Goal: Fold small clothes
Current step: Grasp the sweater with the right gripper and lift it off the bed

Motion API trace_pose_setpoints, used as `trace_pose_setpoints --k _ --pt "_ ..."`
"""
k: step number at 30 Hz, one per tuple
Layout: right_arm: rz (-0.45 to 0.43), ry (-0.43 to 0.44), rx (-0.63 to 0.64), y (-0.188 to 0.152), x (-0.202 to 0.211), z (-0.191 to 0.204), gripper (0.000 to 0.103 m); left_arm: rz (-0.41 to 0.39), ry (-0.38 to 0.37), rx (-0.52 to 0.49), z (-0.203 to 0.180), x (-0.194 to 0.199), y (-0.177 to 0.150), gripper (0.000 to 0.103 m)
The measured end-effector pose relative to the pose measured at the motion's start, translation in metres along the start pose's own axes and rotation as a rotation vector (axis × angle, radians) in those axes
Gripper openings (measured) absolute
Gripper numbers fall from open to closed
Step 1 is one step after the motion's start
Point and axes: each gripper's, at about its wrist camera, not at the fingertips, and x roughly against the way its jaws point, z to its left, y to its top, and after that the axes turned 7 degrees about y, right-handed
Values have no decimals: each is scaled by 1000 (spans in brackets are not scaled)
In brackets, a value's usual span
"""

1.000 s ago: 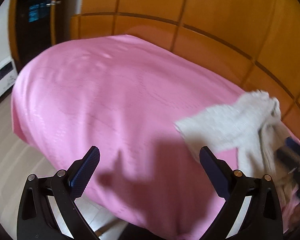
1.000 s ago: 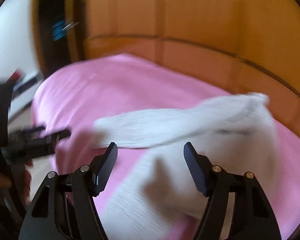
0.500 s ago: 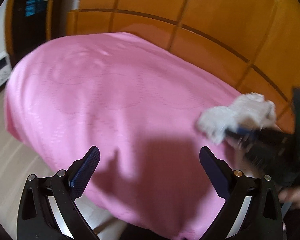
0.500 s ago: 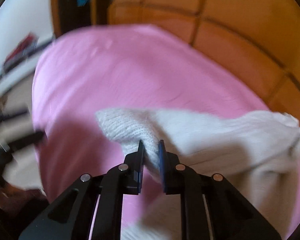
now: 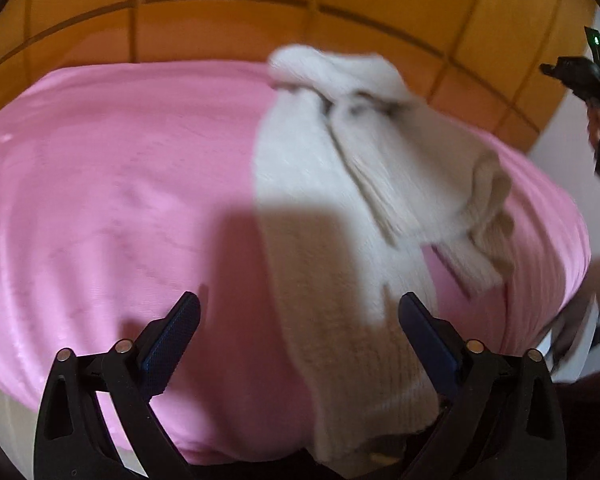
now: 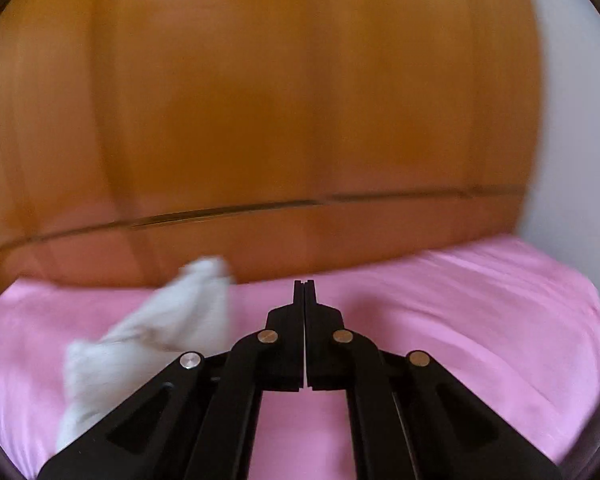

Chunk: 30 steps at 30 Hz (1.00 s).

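A cream knitted garment [image 5: 340, 208] lies crumpled on the pink bed cover [image 5: 120, 200], running from the far edge down to the near edge. My left gripper [image 5: 300, 320] hangs open just above the garment's near end, which spans the right half of the gap between the fingers without touching the pads. My right gripper [image 6: 304, 285] is shut, with nothing visible between its closed tips. It is raised above the bed cover [image 6: 460, 320], and the garment [image 6: 160, 332] lies apart to its lower left. In the left wrist view, a hand holds the right gripper's black body [image 5: 588, 80] at the far right.
An orange wooden panelled wall [image 6: 300, 120] stands right behind the bed. A white wall [image 5: 572, 128] borders the bed's right side. The bed's near edge [image 5: 220, 452] drops off just in front of the left gripper.
The right gripper closed on the garment's edge, then swung up and to the right with nothing left in its jaws. The left view swung right, so the garment now lies under the open fingers.
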Motion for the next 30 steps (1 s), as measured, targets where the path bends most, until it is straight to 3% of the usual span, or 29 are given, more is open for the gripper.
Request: trace_pose_setpoints --k 3,4,6,9,12,14,16,18,21,23,24,25,30 --pt "61 -33 -75 -9 -6 -36 8 15 9 -24 -6 -8 1 91" --pt "88 -3 -65 -16 -10 -36 28 13 12 -26 -7 -8 2 91" --pt "124 76 -75 -34 -12 -34 52 11 24 -33 -8 -9 2 91" --pt "223 326 -163 -62 -23 -7 52 6 36 -40 -14 -7 -2 91" --pt "332 586 -260 -84 -40 41 53 5 34 -36 -16 -8 2 91" --pt "452 743 -336 -106 -57 84 54 1 35 -32 -18 -10 4 91" --pt "528 808 -415 -122 -75 117 60 -4 32 -32 -17 -9 2 91" --pt "585 761 -492 -134 -100 135 65 -9 32 -39 -18 -8 -1 91" --pt "637 670 -611 -151 -134 134 61 -18 26 -43 -18 -9 -1 91" --pt "599 616 -642 -152 -150 134 46 -22 24 -44 -18 -9 -2 91" --pt "585 596 -644 -149 -155 133 27 -24 24 -43 -18 -9 -2 91" --pt "579 591 -637 -147 -159 133 15 -29 23 -44 -18 -9 -2 91" --pt "441 562 -465 -107 -138 125 7 -36 27 -59 -18 -12 -3 91"
